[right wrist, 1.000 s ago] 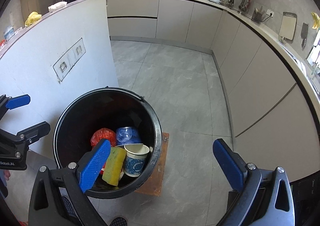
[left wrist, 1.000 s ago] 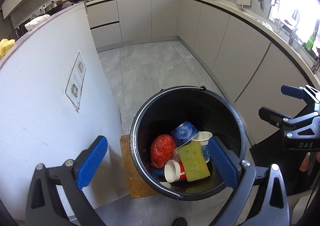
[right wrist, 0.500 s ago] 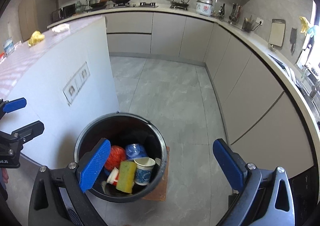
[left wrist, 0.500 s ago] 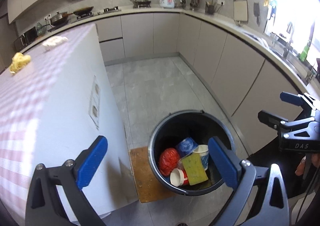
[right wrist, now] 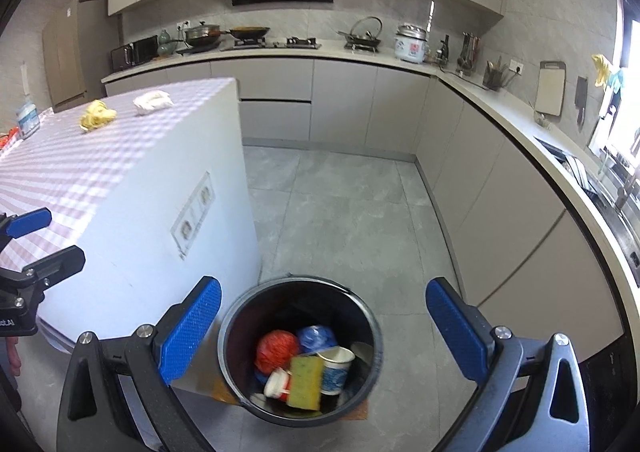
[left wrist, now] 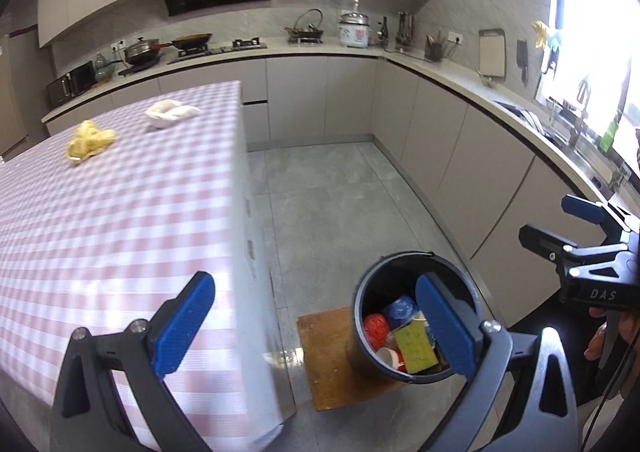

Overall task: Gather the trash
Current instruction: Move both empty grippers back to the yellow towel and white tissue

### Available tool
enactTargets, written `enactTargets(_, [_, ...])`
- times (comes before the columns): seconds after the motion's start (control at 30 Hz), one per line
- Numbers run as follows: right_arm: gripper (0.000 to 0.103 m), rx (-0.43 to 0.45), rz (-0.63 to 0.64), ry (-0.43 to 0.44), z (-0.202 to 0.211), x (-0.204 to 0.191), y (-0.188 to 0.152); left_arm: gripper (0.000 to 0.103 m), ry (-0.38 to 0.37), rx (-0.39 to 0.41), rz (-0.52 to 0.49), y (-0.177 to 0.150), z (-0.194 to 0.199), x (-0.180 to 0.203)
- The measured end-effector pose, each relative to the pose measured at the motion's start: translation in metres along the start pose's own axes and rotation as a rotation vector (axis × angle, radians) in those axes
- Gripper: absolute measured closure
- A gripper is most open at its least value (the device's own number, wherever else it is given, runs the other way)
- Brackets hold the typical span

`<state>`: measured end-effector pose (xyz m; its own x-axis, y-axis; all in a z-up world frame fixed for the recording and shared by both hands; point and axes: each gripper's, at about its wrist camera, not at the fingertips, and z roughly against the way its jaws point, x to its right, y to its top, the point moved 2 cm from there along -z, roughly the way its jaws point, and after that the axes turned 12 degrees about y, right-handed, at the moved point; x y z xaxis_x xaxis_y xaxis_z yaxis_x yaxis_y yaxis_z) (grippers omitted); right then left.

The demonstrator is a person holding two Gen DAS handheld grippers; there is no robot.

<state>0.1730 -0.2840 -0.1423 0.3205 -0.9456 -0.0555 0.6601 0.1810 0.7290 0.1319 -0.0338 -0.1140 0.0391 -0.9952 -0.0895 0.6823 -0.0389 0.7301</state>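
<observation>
We hold the left tool (left wrist: pixel 314 324) and the right tool (right wrist: pixel 324 326) spread wide with nothing between their fingers, both above the black bin (right wrist: pixel 366 380) on the floor. In it lie a yellow sponge (right wrist: pixel 306 382), a paper cup (right wrist: pixel 336 370) and a red wad (right wrist: pixel 276 350). On the checked tabletop (left wrist: pixel 100 232) a yellow rag (left wrist: pixel 89 141) and a white rag (left wrist: pixel 170 113) lie well apart from the bin.

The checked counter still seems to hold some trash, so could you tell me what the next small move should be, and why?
Probably carry the left gripper toward the yellow crumpled wad on the checked counter. Both grippers are open and empty, the bin already holds trash, and the yellow wad and white wad lie on the left gripper's side.
</observation>
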Motion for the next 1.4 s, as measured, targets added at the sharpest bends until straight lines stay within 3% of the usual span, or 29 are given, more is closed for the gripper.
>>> enactTargets(0.3, [0.000, 0.060, 0.000, 0.107, -0.003, -0.078, 0.046, 0.002, 0.072, 0.038, 0.053, 0.008, 0.015, -0.093])
enactTargets(0.5, [0.000, 0.068, 0.009, 0.173, -0.020, -0.151, 0.077, 0.001, 0.107, 0.050, 0.073, 0.010, 0.017, -0.163])
enactTargets(0.83, [0.000, 0.041, 0.057, 0.172, -0.047, -0.263, 0.111, 0.001, 0.140, 0.062, 0.106, 0.008, 0.016, -0.267])
enactTargets(1.07, [0.000, 0.029, 0.118, 0.199, -0.067, -0.308, 0.132, 0.001, 0.150, 0.057, 0.139, 0.012, 0.008, -0.307])
enactTargets(1.4, [0.000, 0.008, 0.152, 0.239, -0.121, -0.323, 0.176, 0.001, 0.160, 0.050, 0.153, 0.046, -0.034, -0.328])
